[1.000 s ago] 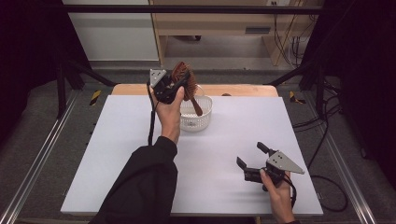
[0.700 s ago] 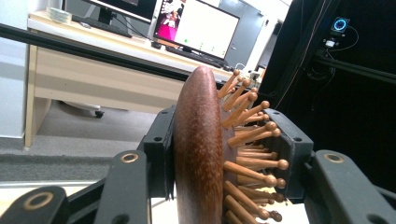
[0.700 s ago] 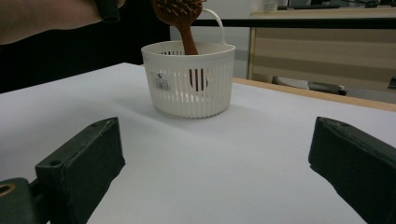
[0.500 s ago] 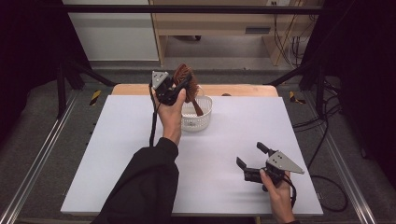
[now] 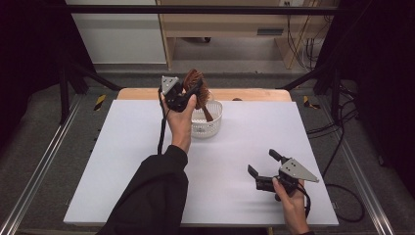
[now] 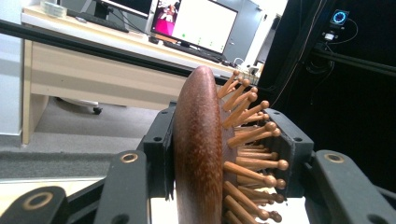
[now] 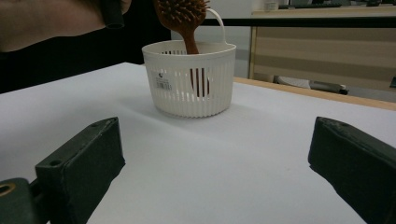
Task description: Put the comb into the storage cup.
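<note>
My left gripper [image 5: 192, 90] is shut on the head of a brown wooden hairbrush [image 5: 196, 81], held above a small white slatted basket [image 5: 210, 126] at the back middle of the table. The brush handle [image 5: 207, 114] points down into the basket. In the left gripper view the brush head [image 6: 201, 149] stands on edge between the jaws, its wooden pins [image 6: 252, 140] facing right. My right gripper [image 5: 263, 165] rests low at the table's front right, open and empty. In the right gripper view it faces the basket [image 7: 189, 84] and the brush [image 7: 184, 18].
The white table top [image 5: 122, 161] lies on a wooden board whose edge [image 5: 254, 94] shows behind the basket. Metal rails [image 5: 39, 166] run along both sides. A desk [image 6: 84, 70] with monitors stands beyond the table. Cables [image 5: 337, 147] trail at the right.
The left hand with the brush has barely shifted, staying above the basket. The right gripper has not moved.
</note>
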A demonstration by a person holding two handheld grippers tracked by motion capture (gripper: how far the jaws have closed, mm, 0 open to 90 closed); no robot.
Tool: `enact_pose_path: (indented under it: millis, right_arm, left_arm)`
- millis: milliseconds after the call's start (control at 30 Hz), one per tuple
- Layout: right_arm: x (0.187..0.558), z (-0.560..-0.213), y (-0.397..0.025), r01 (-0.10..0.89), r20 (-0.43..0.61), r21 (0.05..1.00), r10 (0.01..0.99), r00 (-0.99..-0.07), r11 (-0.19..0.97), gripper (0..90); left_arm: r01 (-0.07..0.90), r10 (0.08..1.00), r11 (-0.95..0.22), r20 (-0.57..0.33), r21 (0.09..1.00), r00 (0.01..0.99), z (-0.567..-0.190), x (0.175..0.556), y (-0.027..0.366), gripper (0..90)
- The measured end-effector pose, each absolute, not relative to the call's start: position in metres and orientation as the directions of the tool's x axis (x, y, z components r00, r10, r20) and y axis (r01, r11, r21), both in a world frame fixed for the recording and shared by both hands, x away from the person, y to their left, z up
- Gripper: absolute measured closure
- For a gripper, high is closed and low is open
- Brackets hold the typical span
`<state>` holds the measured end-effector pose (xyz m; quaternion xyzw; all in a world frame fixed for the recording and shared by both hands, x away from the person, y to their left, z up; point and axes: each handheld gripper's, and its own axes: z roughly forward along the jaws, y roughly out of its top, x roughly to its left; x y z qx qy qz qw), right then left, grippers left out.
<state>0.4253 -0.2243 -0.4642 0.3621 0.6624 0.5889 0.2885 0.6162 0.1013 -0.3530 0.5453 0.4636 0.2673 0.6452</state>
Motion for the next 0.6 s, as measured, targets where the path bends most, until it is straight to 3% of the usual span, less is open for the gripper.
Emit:
enact_pose_path:
  millis: [600]
  right_arm:
    - [0.4253,-0.4641,-0.2245,0.141,0.047,0.989,0.817,-0.575,0.042,3.8]
  left_arm:
    - [0.177,0.848,0.275,-0.325,0.945,0.419,-0.3607,0.6183,0.1012,50.0]
